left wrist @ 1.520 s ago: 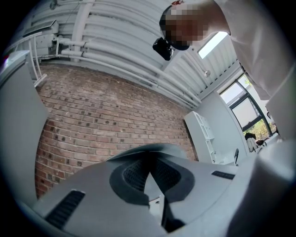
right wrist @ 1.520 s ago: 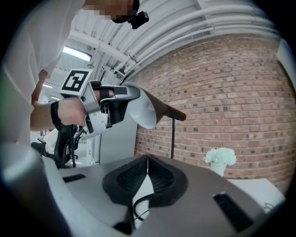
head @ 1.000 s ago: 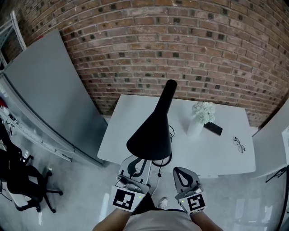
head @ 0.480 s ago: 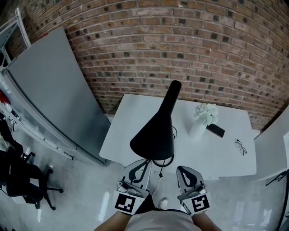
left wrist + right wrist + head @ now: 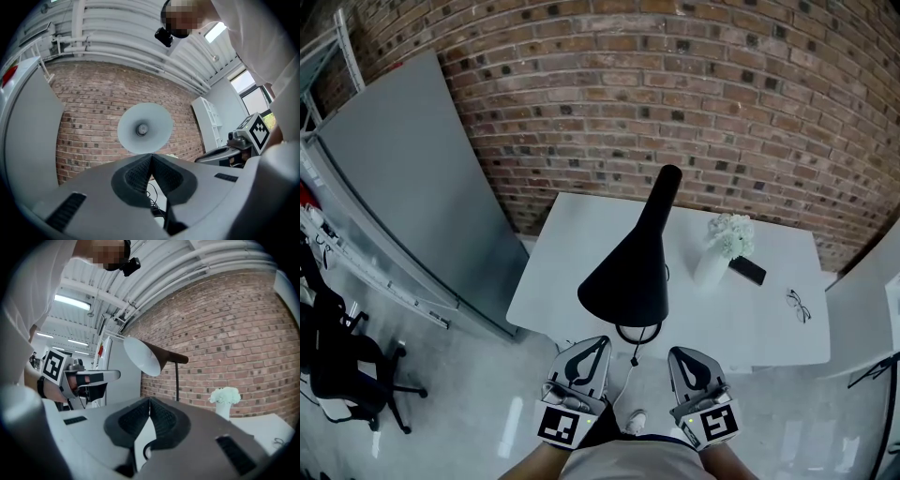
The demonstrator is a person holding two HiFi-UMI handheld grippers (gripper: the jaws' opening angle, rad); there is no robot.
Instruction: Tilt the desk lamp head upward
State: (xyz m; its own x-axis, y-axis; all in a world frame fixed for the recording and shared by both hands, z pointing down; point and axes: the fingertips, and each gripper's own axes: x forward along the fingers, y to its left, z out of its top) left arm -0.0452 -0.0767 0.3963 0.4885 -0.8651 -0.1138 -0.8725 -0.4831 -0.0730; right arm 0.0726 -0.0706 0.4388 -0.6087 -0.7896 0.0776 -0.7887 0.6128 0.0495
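Both the left tool (image 5: 591,343) and the right tool (image 5: 682,354) are closed on nothing, just short of the worktop (image 5: 572,244), over whose near edge the black cone-shaped lamp head (image 5: 628,277) hangs on a thin stem (image 5: 176,380); it looks rigid, smooth and light, probably best pinched gently at its rim.

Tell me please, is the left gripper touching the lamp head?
Apart. The right gripper view shows the left gripper short of the lamp head, with a clear gap between them.
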